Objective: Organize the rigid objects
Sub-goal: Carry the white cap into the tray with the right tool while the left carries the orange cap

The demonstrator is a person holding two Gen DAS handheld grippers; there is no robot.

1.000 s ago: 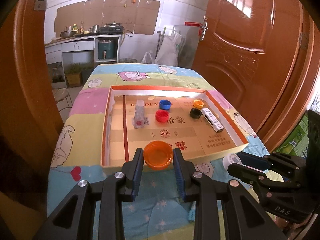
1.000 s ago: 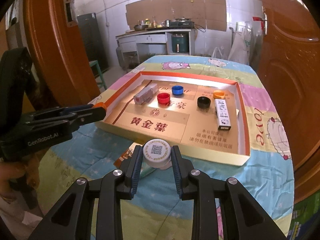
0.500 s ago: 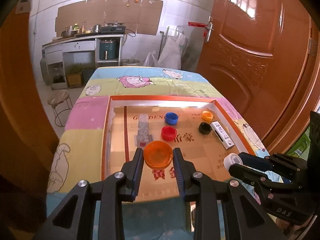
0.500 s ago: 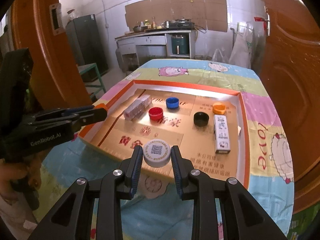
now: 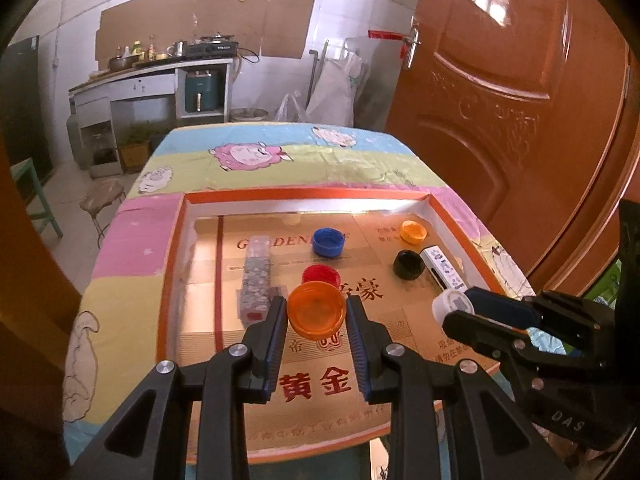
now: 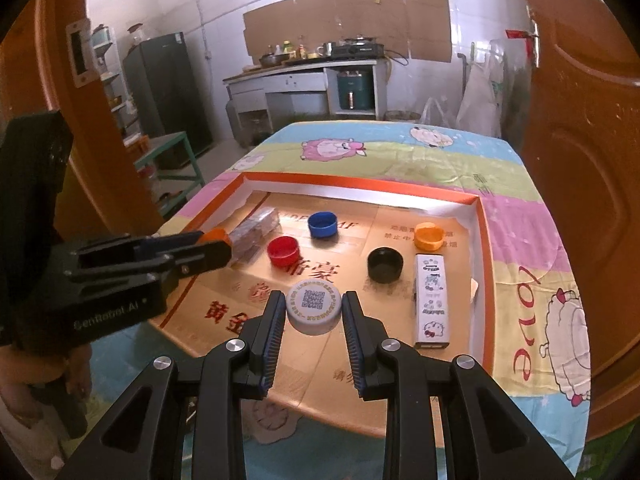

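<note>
My left gripper (image 5: 317,312) is shut on a large orange cap (image 5: 316,310) and holds it above the middle of the shallow orange-rimmed box (image 5: 172,256). My right gripper (image 6: 314,312) is shut on a white cap with a QR code (image 6: 314,306), held above the box's front part; this cap also shows in the left wrist view (image 5: 452,305). In the box lie a red cap (image 6: 283,250), a blue cap (image 6: 322,224), a black cap (image 6: 385,265), a small orange cap (image 6: 429,235), a white carton (image 6: 431,300) and a clear wrapped block (image 5: 255,280).
The box sits on a table with a pastel cartoon cloth (image 6: 520,216). An orange door (image 5: 520,100) stands close on the right. A kitchen counter (image 6: 304,76) and a fridge (image 6: 168,88) are behind the table. A stool (image 5: 102,200) stands left of it.
Both grippers moved forward from the table's near edge to over the box, each still holding its cap.
</note>
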